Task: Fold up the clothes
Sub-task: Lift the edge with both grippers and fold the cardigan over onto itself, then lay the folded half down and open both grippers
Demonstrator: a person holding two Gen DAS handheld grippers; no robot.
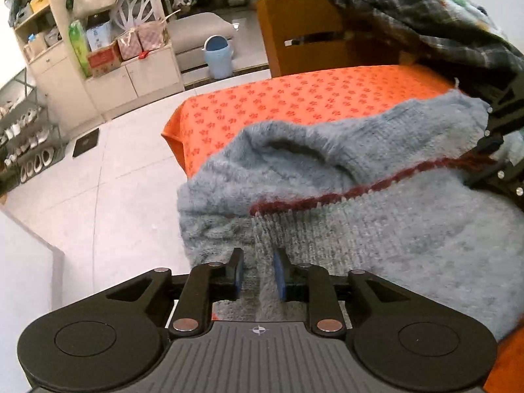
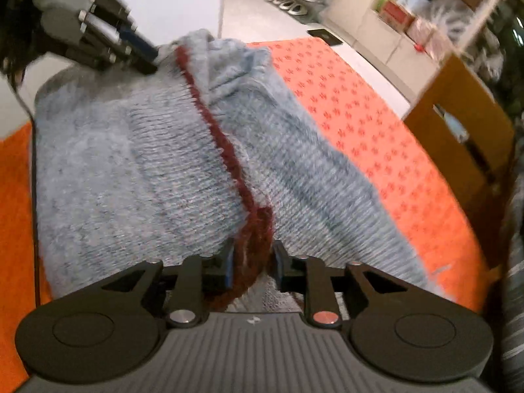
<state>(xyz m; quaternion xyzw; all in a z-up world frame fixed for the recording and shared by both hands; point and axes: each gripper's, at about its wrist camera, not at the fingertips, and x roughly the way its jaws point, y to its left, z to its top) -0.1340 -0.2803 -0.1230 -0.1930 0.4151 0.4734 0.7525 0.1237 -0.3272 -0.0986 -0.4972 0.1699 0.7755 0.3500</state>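
bare orange cloth (image 1: 294, 98) lies free beyond the sweater (image 1: 393, 229); a wooden chair (image 1: 304, 36) blocks its far edge.

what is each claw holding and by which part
Grey-blue sweater sits inside both claws: left claw at a knit fold, right claw at its dark red trim. Whether either pinches it cannot be told.

A grey-blue knitted sweater (image 2: 147, 163) with a dark red stripe (image 2: 226, 150) lies bunched on a bench under an orange patterned cloth (image 2: 376, 137). The right gripper (image 2: 252, 262) hangs low over the sweater's near edge, its jaws a little apart with the red-trimmed knit between the blue pads, though whether they press on it is unclear. At the sweater's far corner the left gripper (image 2: 144, 55) meets the fabric, and a wooden chair (image 2: 458, 124) stands beside the bench at right.
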